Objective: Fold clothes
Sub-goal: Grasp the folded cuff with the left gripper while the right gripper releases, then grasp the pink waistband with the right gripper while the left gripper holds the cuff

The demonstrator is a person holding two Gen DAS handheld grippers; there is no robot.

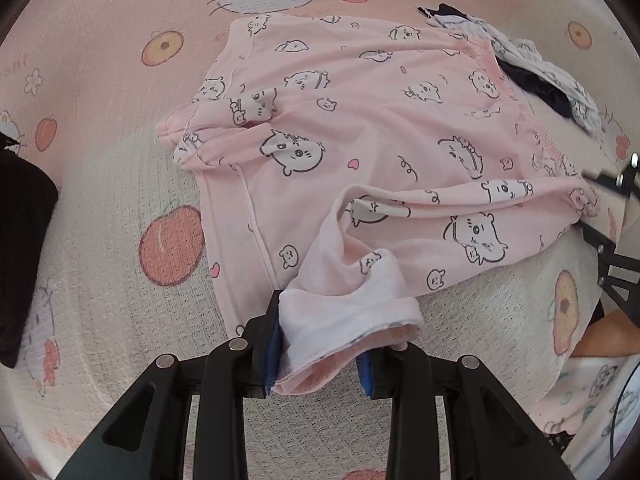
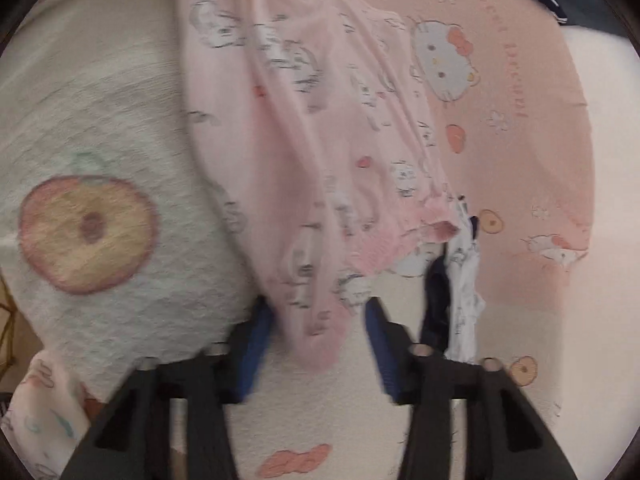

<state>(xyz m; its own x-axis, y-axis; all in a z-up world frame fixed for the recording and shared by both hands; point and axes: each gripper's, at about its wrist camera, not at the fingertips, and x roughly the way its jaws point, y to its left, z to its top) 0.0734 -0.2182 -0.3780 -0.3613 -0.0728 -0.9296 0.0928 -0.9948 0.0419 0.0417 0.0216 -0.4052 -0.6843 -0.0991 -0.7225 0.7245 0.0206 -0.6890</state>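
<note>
- While no basket or box shows in either view, we see the pink pyjama trousers spread on a printed bed cover, which bears everything here.
- Our left gripper is clamped on a turned-out cuff of the trousers, the blue pads pressing the bunched cloth from both sides near the bottom edge.
- From that grip the garment runs away from us across the cover, its waistband at the far right.
- Beyond the waistband lies a white and navy garment, touching the trousers.
- A black cloth sits well apart at the left edge.
- Our right gripper has a hanging fold of the trousers between its blue pads; the picture is smeared, so they seem not yet to press it, gaps showing on both sides.
</note>
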